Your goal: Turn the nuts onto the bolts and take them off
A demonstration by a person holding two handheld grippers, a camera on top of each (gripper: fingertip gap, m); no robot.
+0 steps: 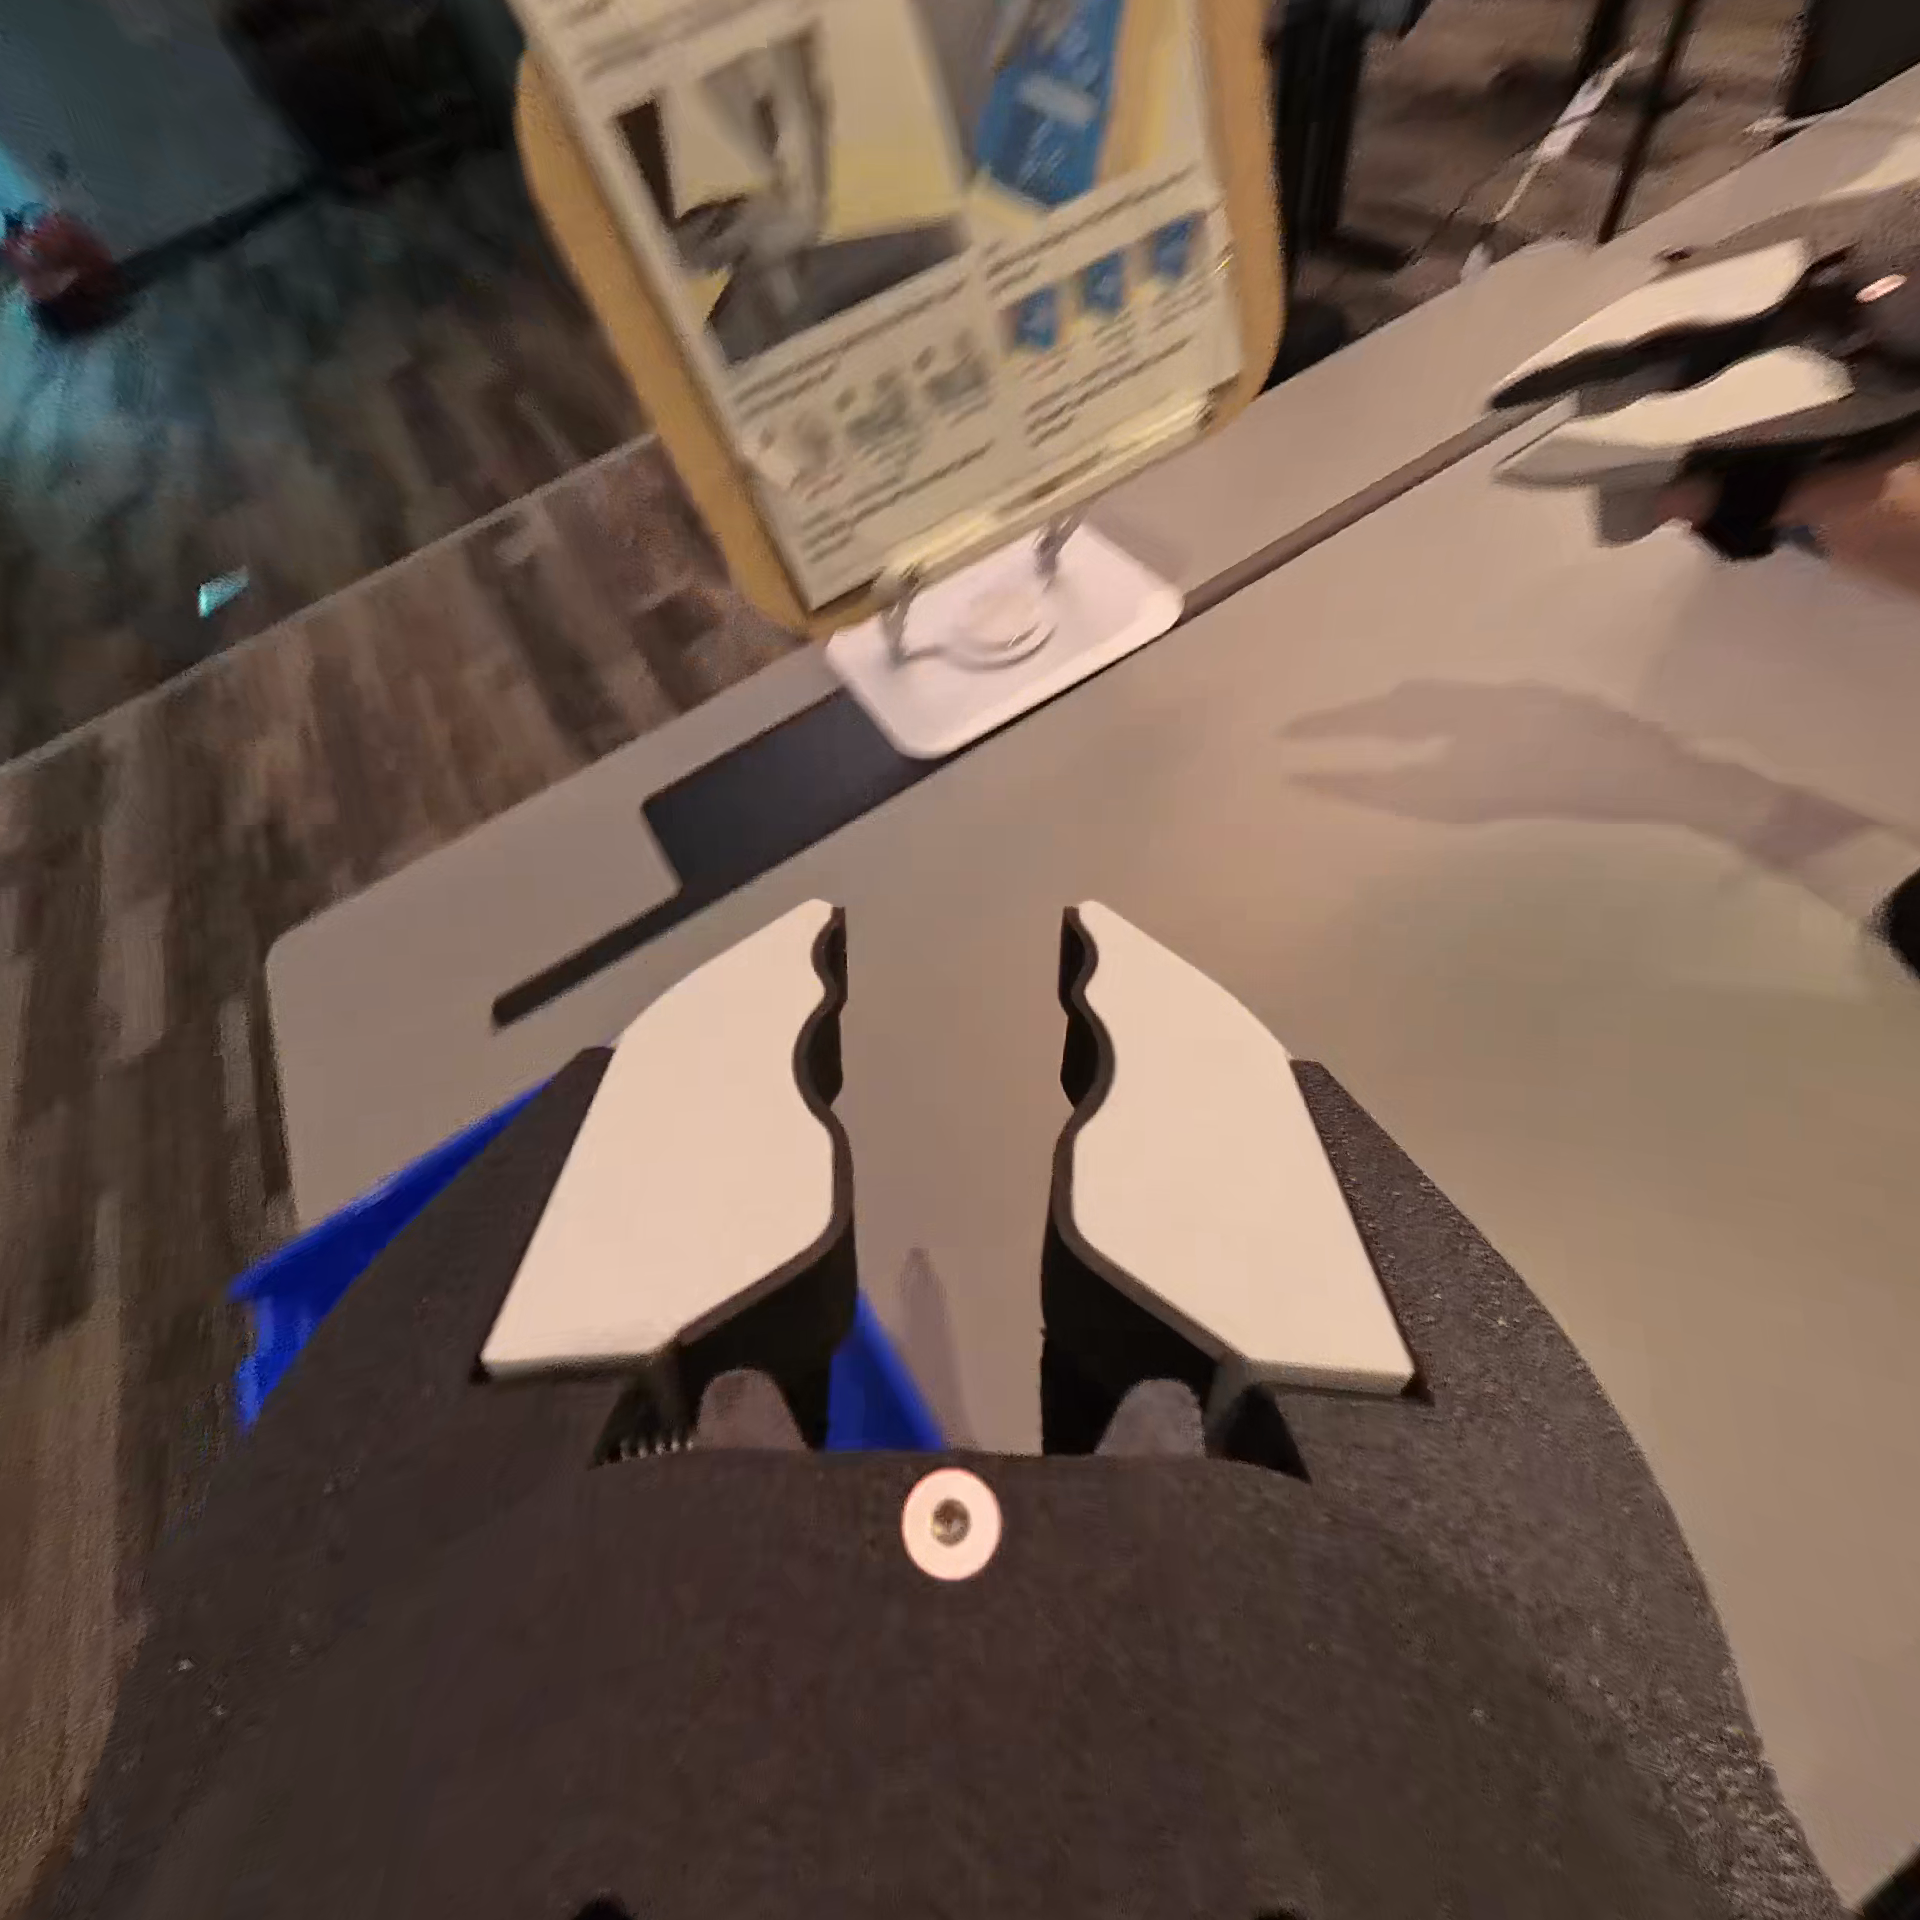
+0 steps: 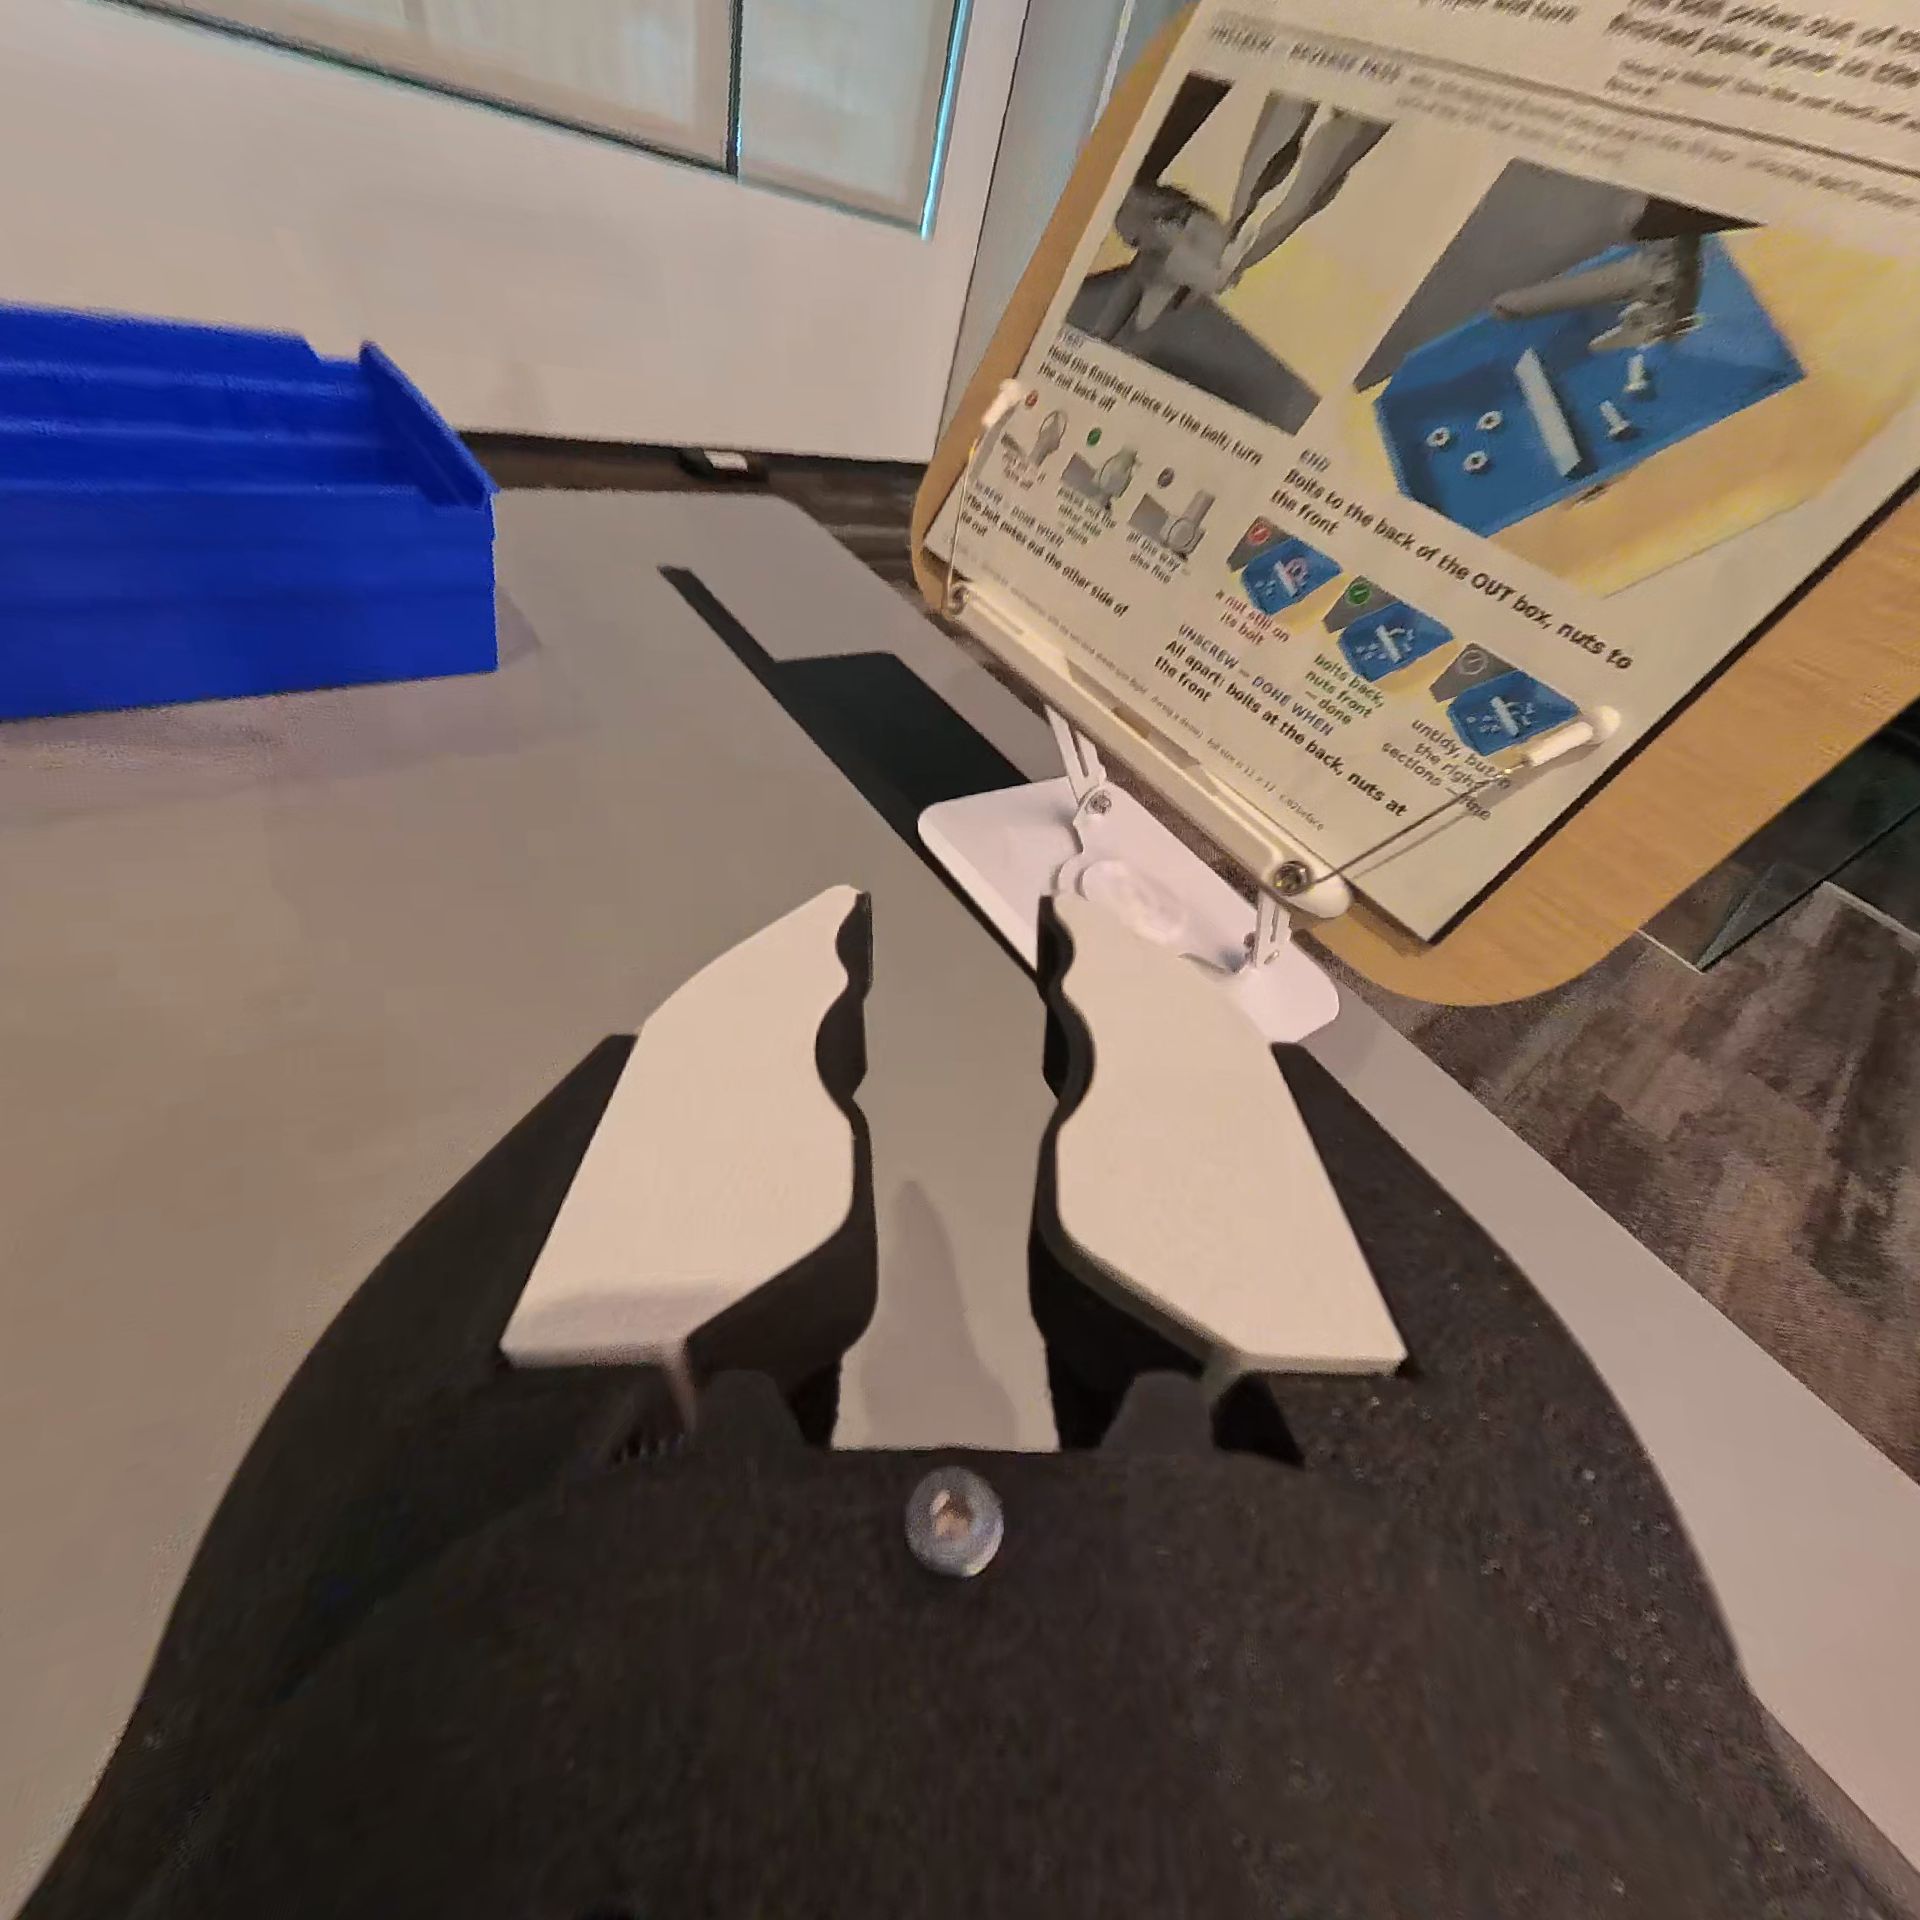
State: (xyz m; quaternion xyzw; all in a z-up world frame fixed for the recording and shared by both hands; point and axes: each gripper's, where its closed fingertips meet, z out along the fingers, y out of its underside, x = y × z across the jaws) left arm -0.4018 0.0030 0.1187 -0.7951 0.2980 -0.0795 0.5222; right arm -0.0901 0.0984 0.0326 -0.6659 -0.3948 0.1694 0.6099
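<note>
Your left gripper (image 1: 951, 971) and right gripper (image 2: 951, 961), both parted and empty; blue bin (image 2: 239, 499) lies left of the right gripper, no nuts visible.

On the grey table (image 2: 312, 935), a blue plastic bin (image 2: 239, 520) sits toward the left edge. A wooden board holding a printed sheet (image 2: 1351, 499) stands on its white metal stand (image 2: 997, 831) at the table's far edge, well apart from the bin.
</note>
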